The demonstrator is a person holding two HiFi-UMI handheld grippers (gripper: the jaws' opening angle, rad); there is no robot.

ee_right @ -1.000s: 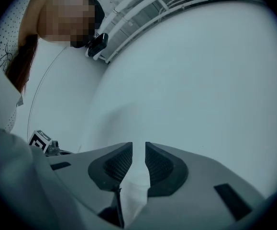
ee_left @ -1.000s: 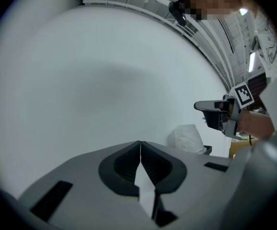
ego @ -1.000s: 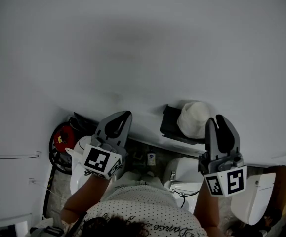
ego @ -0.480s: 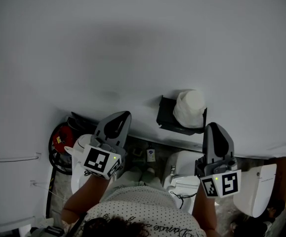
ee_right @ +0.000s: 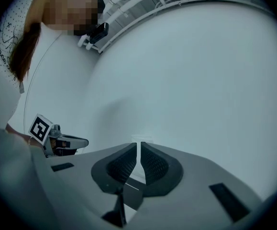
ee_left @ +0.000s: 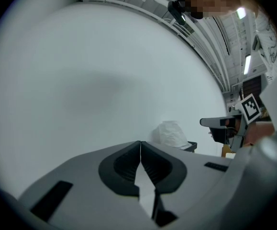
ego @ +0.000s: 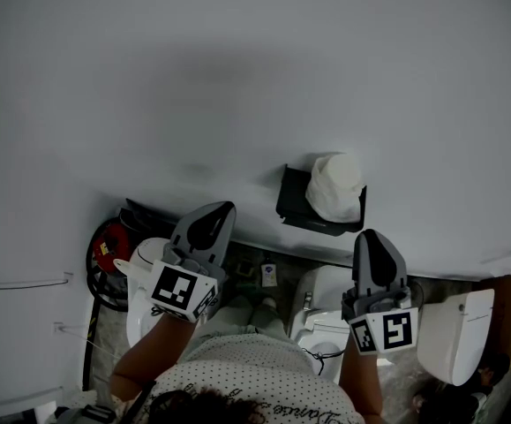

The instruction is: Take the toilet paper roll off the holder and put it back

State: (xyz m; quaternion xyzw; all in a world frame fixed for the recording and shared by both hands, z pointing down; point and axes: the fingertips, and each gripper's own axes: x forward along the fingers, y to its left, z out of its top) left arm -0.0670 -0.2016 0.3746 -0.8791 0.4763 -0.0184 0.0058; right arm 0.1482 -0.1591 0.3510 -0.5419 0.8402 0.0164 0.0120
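One toilet paper roll (ego: 334, 186), one black holder (ego: 292, 204), two claws, left claw (ego: 227, 208), right claw (ego: 368, 237)

Wall (ego: 237, 78): smooth, matt white, painted look. Toilet paper roll (ego: 334, 186): soft white paper, crumpled and rough on the outside. Holder (ego: 294, 207): black, matt; plastic or metal, can't tell. Left claw (ego: 226, 208) and right claw (ego: 367, 237): grey matt plastic shells, smooth. Pads (ee_left: 126, 164): black, ribbed, rubbery, dull. Marker cubes (ego: 181, 288): flat black-and-white print, no shine. Toilet (ego: 452, 343): white, glossy, ceramic look. Shirt (ego: 255, 369): light dotted cloth.
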